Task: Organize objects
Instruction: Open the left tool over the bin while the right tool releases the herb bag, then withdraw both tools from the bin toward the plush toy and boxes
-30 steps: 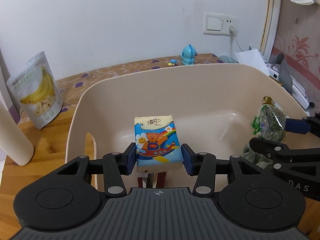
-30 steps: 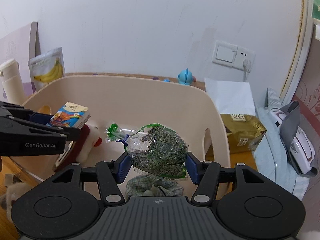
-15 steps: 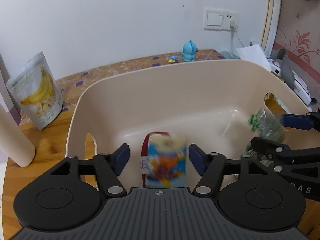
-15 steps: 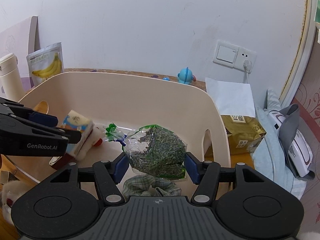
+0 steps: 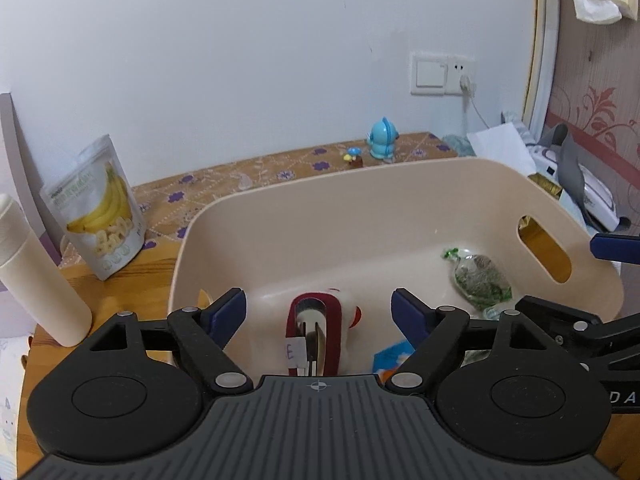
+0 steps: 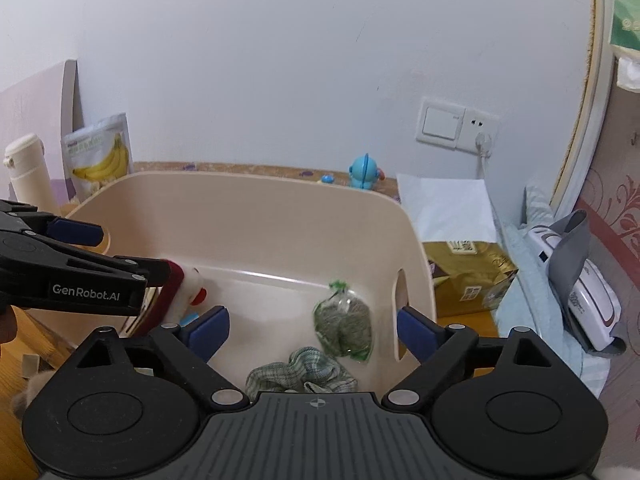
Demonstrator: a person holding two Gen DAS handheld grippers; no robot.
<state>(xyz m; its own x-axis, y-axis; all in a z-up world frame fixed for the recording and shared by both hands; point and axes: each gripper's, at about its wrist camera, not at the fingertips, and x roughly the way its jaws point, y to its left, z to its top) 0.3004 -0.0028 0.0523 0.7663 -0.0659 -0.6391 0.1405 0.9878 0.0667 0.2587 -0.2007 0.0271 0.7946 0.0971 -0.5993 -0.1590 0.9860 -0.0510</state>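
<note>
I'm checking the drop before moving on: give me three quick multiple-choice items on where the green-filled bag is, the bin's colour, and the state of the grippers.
1. Where is the clear bag of green bits?
A. Inside the bin
B. On the table by the banana pouch
C. Between the right gripper's fingers

2. What colour is the bin?
A. Blue
B. Beige
C. Dark grey

3. How do the left gripper and right gripper stand?
A. Both shut on items
B. Only the left open
C. Both open, holding nothing

Answers: 1 A, the bag is down in the bin beside the checked cloth; 2 B, its walls are pale beige; 3 C, both have just been opening, nothing between the pads.
</note>
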